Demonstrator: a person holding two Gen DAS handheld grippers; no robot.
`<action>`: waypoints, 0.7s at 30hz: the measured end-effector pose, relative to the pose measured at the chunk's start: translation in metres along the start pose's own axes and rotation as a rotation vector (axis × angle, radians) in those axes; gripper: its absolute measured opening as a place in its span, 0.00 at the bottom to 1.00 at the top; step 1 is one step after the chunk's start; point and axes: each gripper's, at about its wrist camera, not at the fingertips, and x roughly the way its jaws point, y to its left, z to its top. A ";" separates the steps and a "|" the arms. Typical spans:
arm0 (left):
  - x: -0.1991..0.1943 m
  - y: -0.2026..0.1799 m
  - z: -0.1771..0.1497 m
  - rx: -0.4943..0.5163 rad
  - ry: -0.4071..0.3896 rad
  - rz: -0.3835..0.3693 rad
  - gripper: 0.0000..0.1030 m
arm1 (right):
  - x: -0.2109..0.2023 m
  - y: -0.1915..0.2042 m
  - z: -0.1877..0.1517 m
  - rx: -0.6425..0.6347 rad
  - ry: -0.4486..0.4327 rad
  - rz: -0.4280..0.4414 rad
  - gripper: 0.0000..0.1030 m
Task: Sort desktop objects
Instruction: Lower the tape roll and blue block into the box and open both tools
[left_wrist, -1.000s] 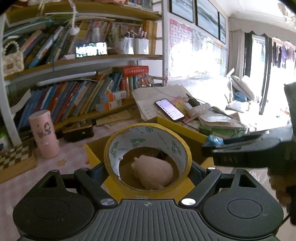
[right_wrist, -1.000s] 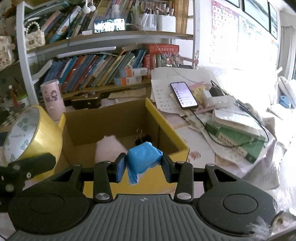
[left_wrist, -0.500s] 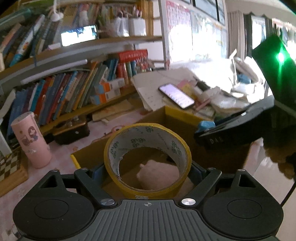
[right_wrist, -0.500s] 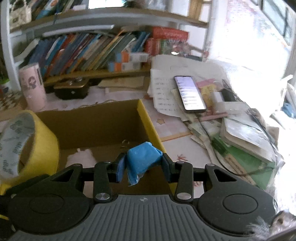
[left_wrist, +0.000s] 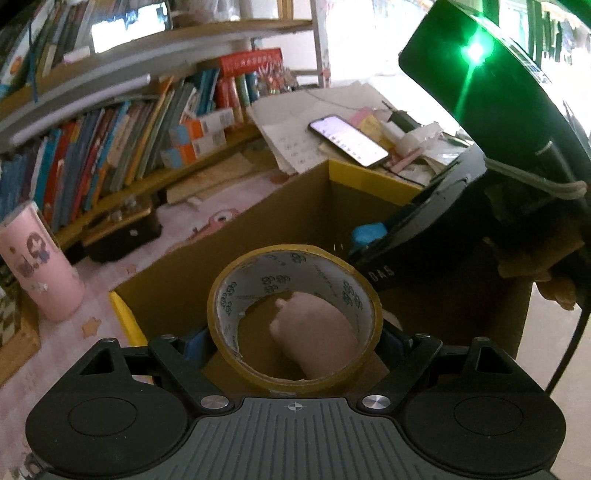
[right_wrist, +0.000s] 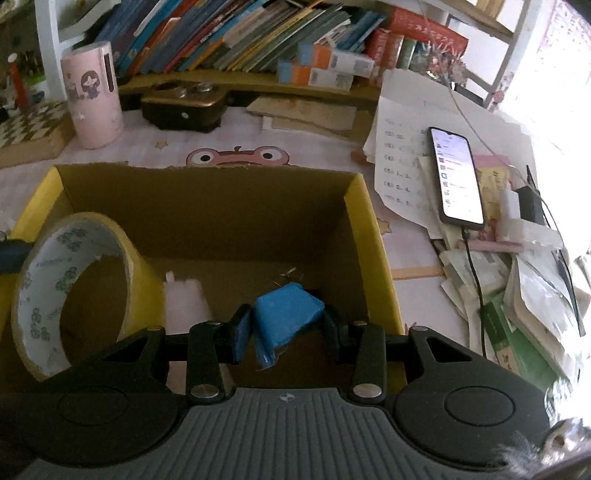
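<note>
Two things are held over the open cardboard box (right_wrist: 207, 229): a tape roll (left_wrist: 294, 317) gripped by the left tool (left_wrist: 294, 341), a blue packet (right_wrist: 286, 310) clamped in the right tool (right_wrist: 284, 328). Neither is released yet; a pale pink thing (right_wrist: 183, 300) already lies inside the box, while clutter is left on the desk (right_wrist: 236, 147).

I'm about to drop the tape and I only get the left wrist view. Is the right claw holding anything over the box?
Observer: Yes, the right claw is shut on a blue packet above the box.
Operator: What's on the floor under it?
Observer: A small clip lies just beyond the packet.
Operator: Where's my tape from there?
Observer: The tape looks to be over the box's left side, left of a pale lump.
</note>
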 end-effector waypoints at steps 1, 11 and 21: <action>0.000 0.000 0.000 -0.004 0.005 -0.001 0.87 | 0.001 0.000 0.002 -0.004 0.005 0.000 0.36; -0.020 -0.002 0.000 -0.001 -0.104 0.029 0.94 | 0.001 -0.002 0.008 0.028 -0.021 0.033 0.50; -0.053 -0.010 0.002 -0.017 -0.196 0.057 0.94 | -0.031 -0.002 0.003 0.051 -0.123 0.035 0.51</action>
